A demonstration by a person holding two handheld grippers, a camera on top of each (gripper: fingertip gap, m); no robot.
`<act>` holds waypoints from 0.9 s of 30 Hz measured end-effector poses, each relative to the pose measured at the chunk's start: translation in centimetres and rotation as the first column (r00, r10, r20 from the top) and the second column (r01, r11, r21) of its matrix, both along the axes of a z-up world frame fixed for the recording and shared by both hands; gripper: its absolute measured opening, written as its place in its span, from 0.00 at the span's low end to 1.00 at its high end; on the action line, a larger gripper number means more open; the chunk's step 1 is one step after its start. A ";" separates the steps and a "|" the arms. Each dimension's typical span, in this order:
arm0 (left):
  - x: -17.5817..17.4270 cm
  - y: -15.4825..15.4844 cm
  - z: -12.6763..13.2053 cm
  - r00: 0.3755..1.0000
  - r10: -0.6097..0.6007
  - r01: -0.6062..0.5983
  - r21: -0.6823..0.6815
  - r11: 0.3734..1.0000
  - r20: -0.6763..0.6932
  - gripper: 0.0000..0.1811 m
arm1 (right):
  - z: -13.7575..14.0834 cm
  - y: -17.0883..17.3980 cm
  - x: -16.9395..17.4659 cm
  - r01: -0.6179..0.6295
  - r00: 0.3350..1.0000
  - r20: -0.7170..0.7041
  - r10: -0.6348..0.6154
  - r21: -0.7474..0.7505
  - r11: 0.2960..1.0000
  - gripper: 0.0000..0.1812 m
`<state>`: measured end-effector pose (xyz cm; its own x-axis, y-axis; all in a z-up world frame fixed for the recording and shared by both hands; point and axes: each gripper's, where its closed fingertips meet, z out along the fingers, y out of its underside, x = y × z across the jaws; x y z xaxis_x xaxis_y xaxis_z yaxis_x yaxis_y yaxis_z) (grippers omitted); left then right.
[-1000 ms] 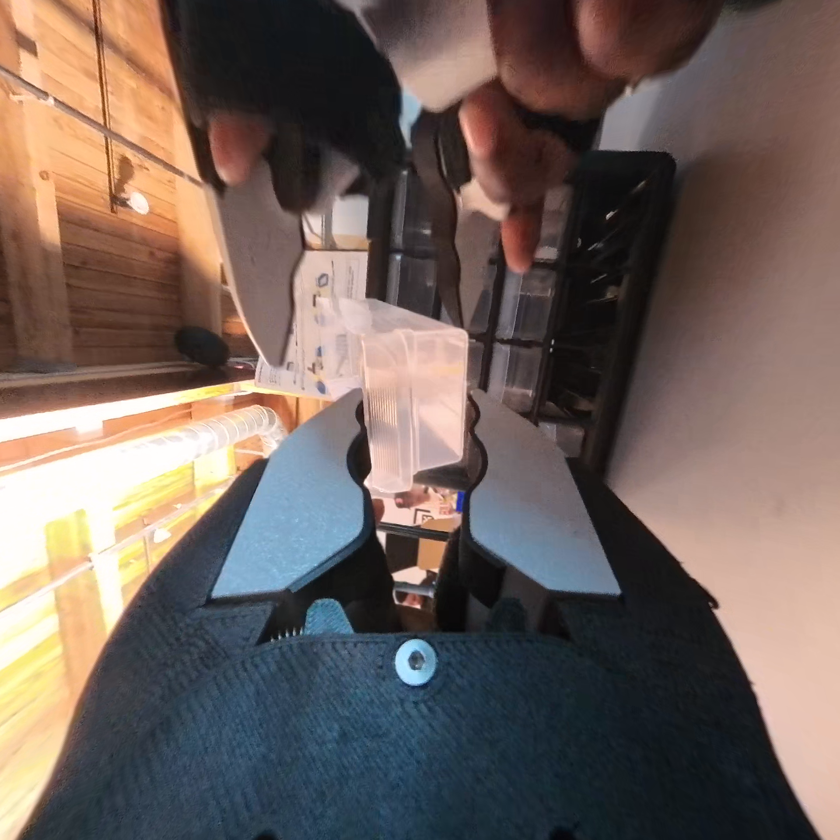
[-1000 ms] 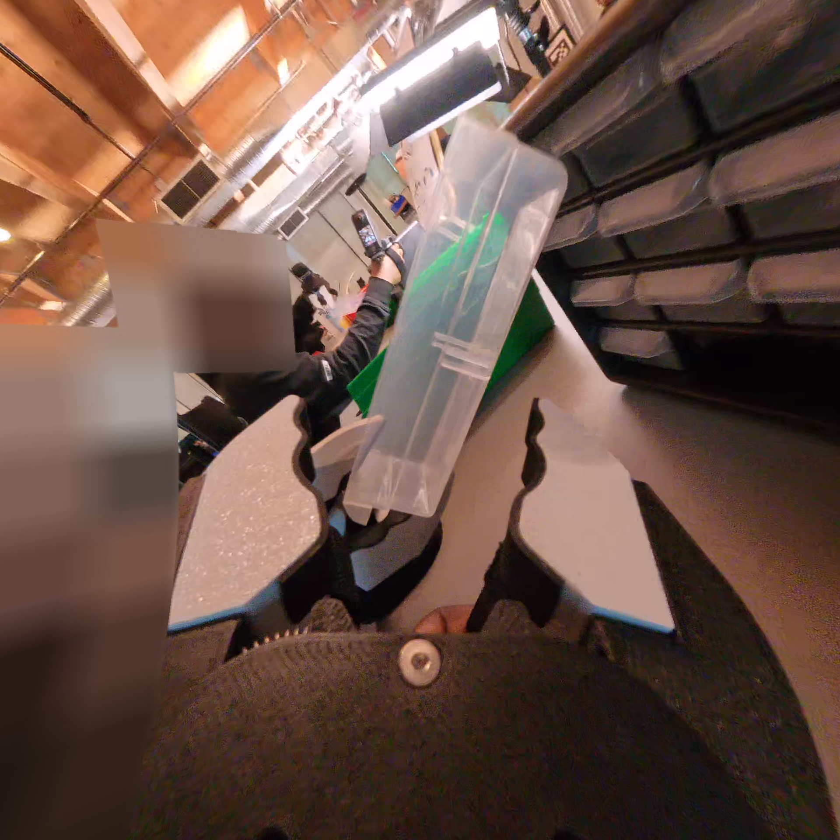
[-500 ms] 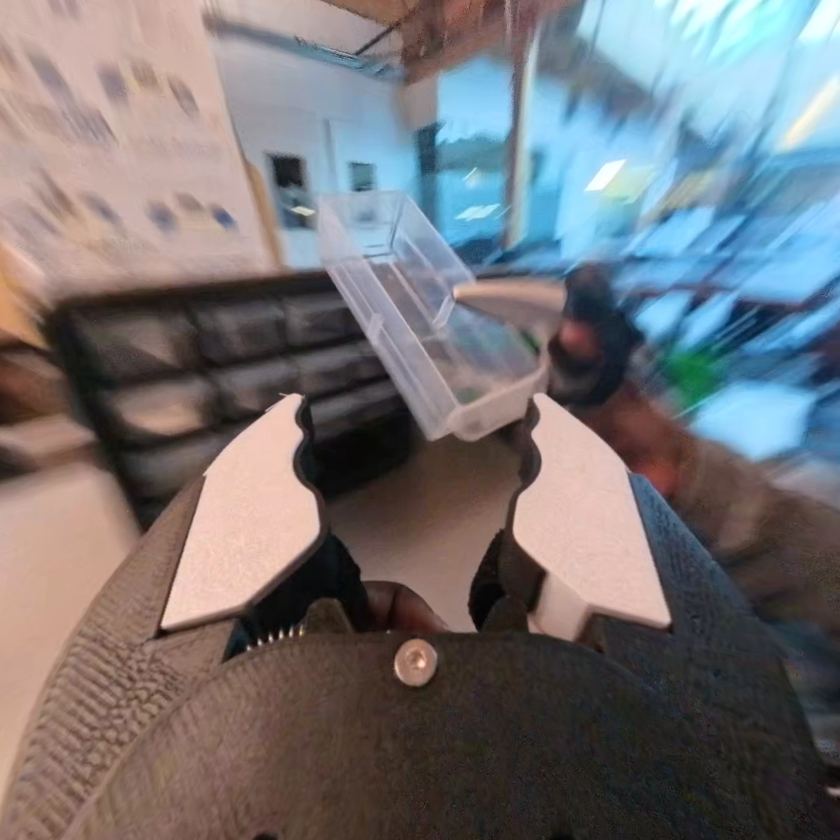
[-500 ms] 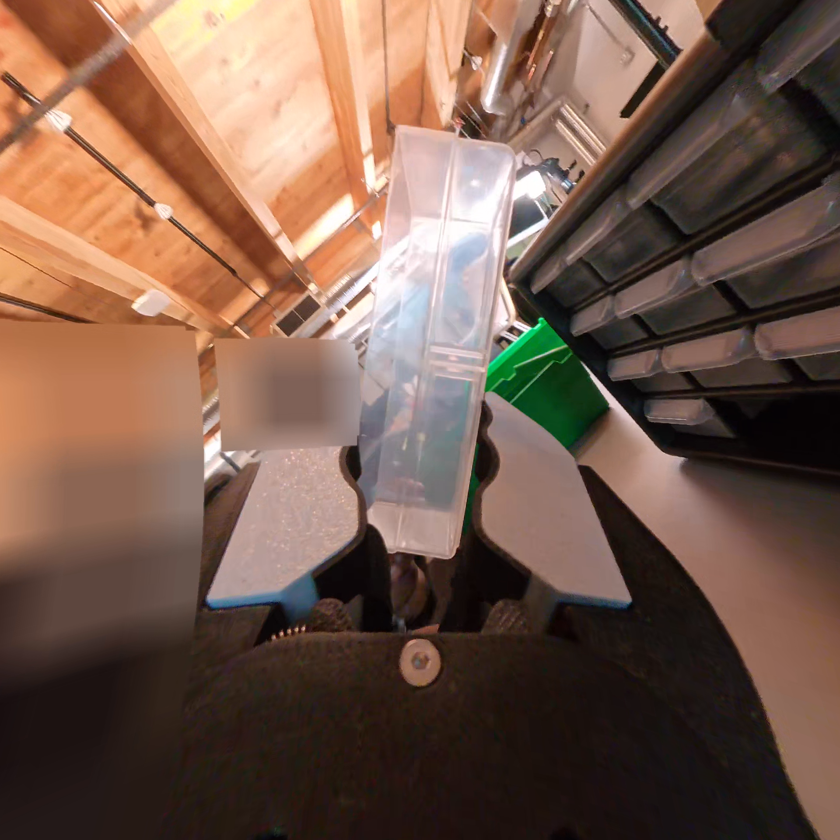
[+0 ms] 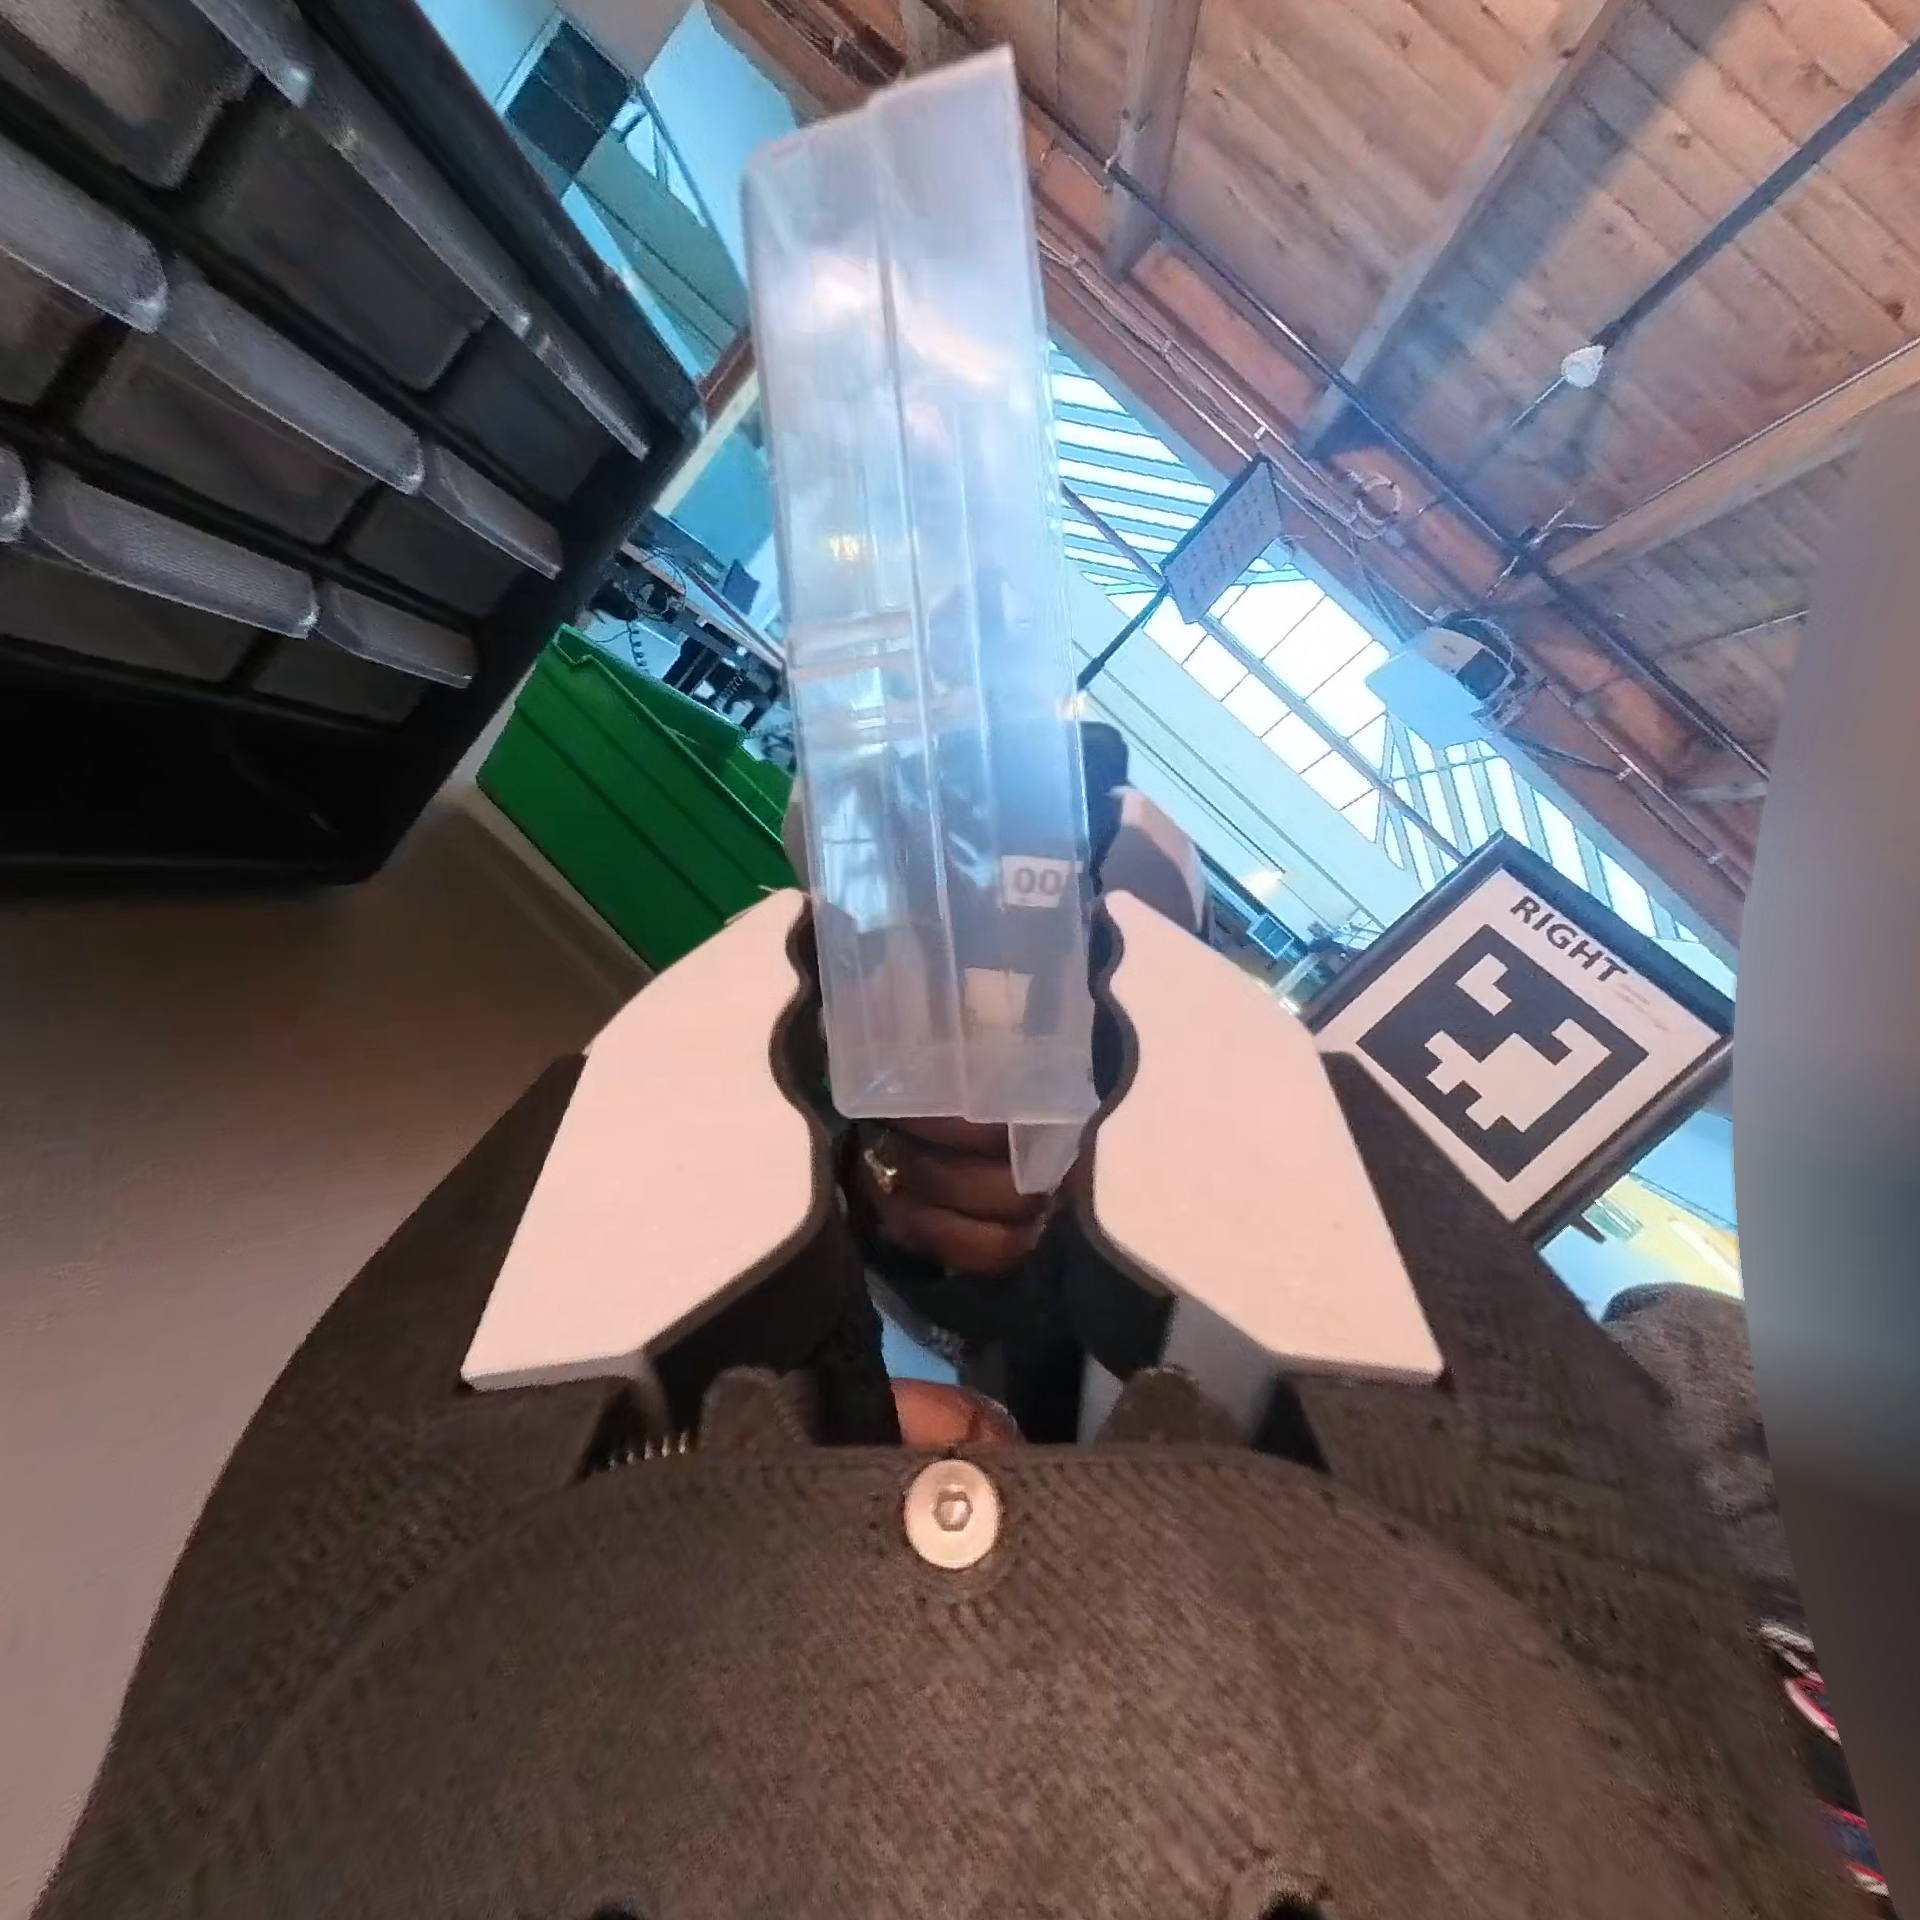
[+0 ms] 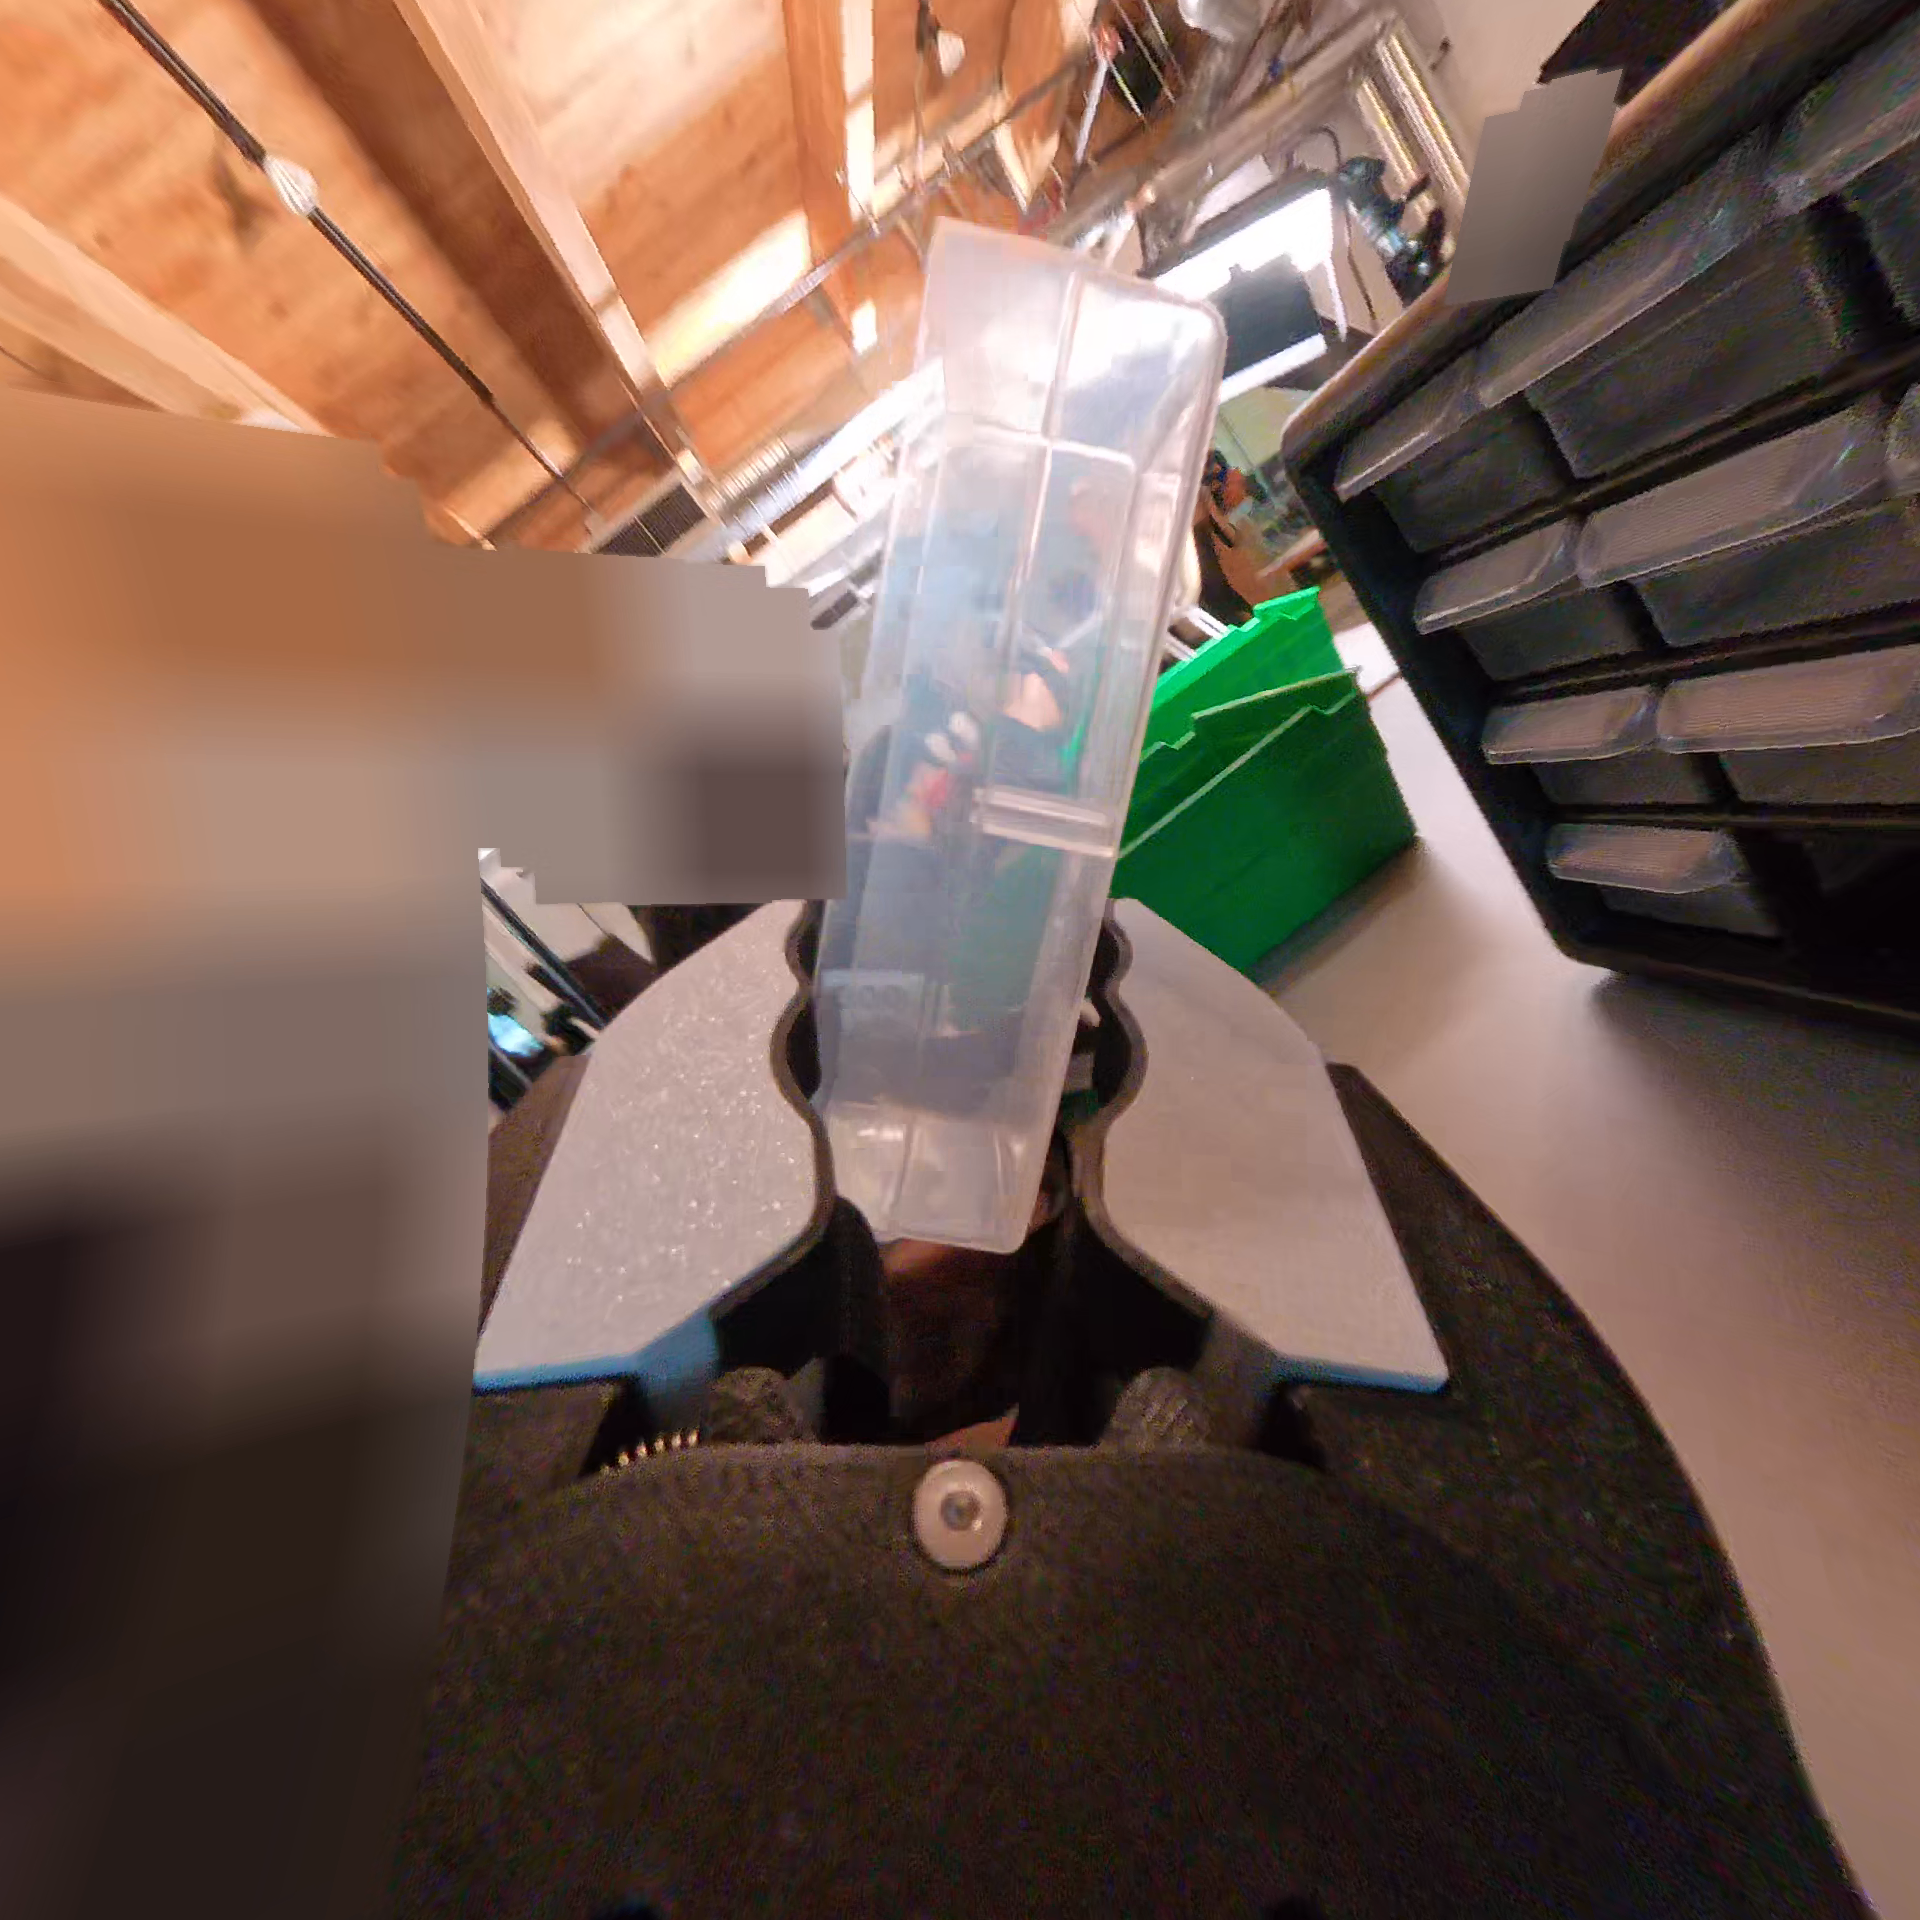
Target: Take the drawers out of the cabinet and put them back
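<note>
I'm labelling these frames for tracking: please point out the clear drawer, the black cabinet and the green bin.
drawer (image 6: 1018, 727), right wrist view, on its clear underside.
cabinet (image 6: 1662, 343), right wrist view, on a dark drawer front in its upper rows.
green bin (image 5: 623, 821), left wrist view, on its side wall.

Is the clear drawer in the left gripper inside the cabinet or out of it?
Out. The clear drawer stands clamped in the left gripper, apart from the black cabinet.

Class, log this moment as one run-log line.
left hand-held gripper: shut on clear drawer | right hand-held gripper: shut on clear drawer | drawer: outside cabinet, end up
</note>
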<state>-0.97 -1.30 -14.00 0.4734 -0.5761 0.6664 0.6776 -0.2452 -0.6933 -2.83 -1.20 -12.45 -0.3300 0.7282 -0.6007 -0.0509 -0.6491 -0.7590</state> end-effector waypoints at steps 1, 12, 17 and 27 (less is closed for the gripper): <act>-0.3 -0.1 0.0 1.000 0.008 -0.008 0.004 1.000 -0.012 0.27 | -0.1 0.1 0.0 0.028 0.999 0.018 -0.029 0.046 0.999 0.28; -2.2 -2.4 -3.5 0.969 -0.078 0.035 -0.183 0.982 -0.235 0.26 | -3.1 4.2 4.8 -0.251 0.831 0.202 -0.519 0.968 -0.025 0.55; -1.1 -2.8 -5.4 0.949 -0.184 0.106 -0.291 0.951 -0.255 0.26 | -2.9 2.1 3.6 -0.407 0.893 0.153 -0.423 0.672 -0.618 0.53; 1.4 -3.4 -6.0 0.892 -0.281 0.170 -0.314 0.934 -0.354 0.26 | -7.0 -1.5 2.2 -0.475 0.875 0.337 -0.347 0.468 -0.745 0.37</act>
